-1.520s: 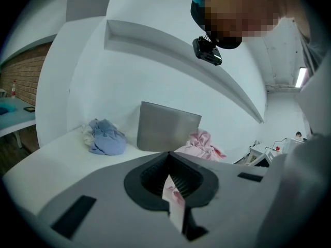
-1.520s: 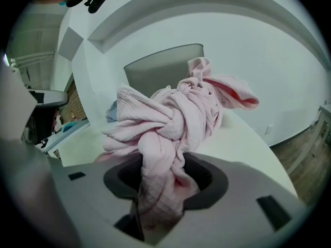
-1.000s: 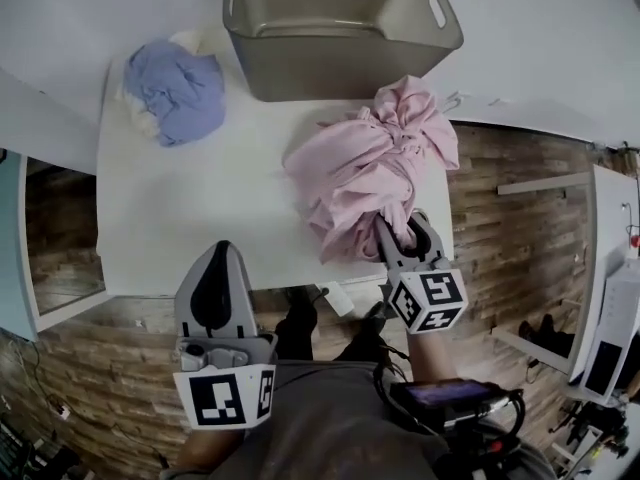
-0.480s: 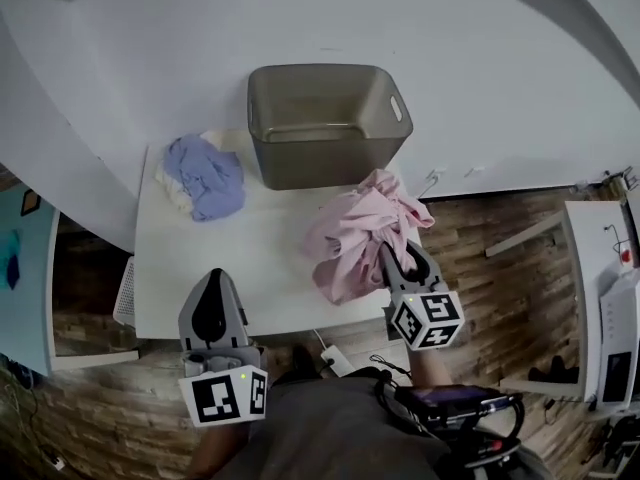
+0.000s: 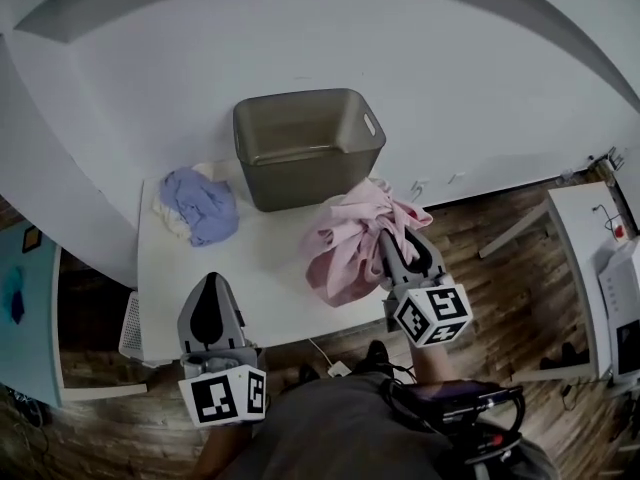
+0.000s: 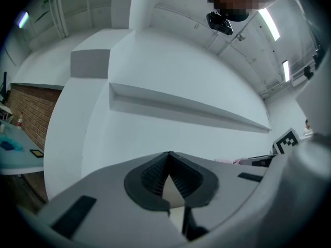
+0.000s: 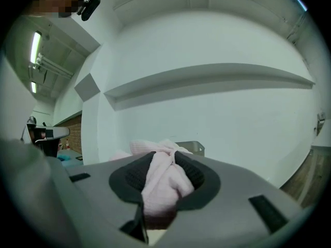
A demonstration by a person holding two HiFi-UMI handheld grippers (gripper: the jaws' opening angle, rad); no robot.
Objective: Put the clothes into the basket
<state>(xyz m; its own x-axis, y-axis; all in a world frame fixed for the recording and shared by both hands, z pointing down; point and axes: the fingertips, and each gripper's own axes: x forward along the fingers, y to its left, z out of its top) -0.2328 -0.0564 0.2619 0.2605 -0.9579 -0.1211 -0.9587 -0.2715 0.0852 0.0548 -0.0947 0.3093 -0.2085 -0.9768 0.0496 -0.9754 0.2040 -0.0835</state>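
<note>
A pink garment [image 5: 345, 240] hangs bunched over the table's right front corner, and my right gripper [image 5: 400, 245] is shut on its upper folds. In the right gripper view pink cloth [image 7: 163, 182] fills the gap between the jaws, which have just been closing on it. The grey-brown basket [image 5: 262, 183] stands at the back of the white table [image 5: 200, 278], behind and left of the garment. A lilac-blue pile of clothes [image 5: 200, 206] lies at the table's left. My left gripper [image 5: 210, 303] hovers at the front edge; its tips [image 6: 168, 156] meet on nothing.
The table stands against a white wall with a ledge [image 6: 181, 105]. Wood-look floor [image 5: 500, 258] lies to the right, with a white desk [image 5: 590, 218] beyond it. The person's torso and a black device [image 5: 455, 403] fill the bottom of the head view.
Both grippers have risen. The pink garment has come up off the table in the right gripper. The table and basket look smaller and farther away.
</note>
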